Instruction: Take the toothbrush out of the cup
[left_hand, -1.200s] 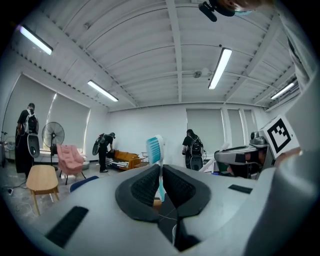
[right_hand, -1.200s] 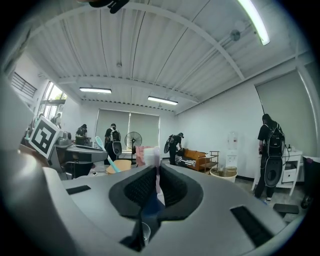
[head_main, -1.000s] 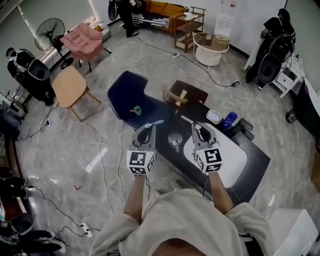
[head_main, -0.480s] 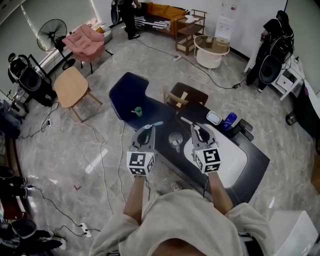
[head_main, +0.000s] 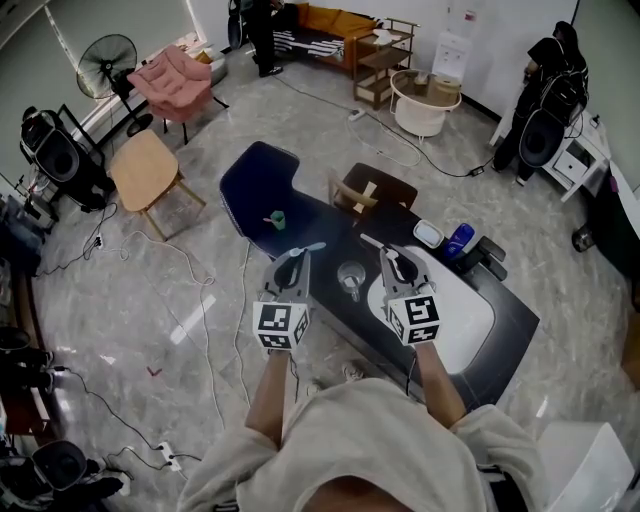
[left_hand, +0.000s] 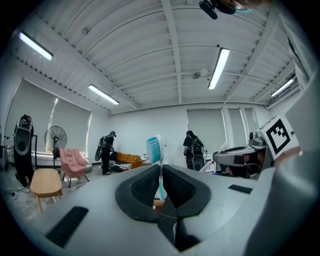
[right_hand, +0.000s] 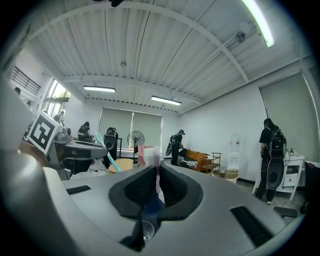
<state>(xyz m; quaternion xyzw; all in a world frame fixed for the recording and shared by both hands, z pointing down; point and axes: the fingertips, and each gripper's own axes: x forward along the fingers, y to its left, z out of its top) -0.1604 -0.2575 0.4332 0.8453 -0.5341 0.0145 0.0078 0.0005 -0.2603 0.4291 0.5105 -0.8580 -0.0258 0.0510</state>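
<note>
Left gripper (head_main: 297, 256): jaws clamped on the handle of a teal toothbrush (left_hand: 156, 150), bristle head sticking out past the tips. Between the two grippers, a clear cup (head_main: 350, 278) stands upright on the dark table (head_main: 262, 178), both brushes outside it. Right gripper (head_main: 392, 256): clamped on a pale toothbrush (right_hand: 151, 159), head out front.

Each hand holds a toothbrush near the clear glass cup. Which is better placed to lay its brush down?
Probably right: the right hand-held gripper, shut on its pink-and-white toothbrush, hangs beside the white mat on the dark table; the left hand-held gripper, with the blue-bristled toothbrush, hangs at the table's edge.
</note>
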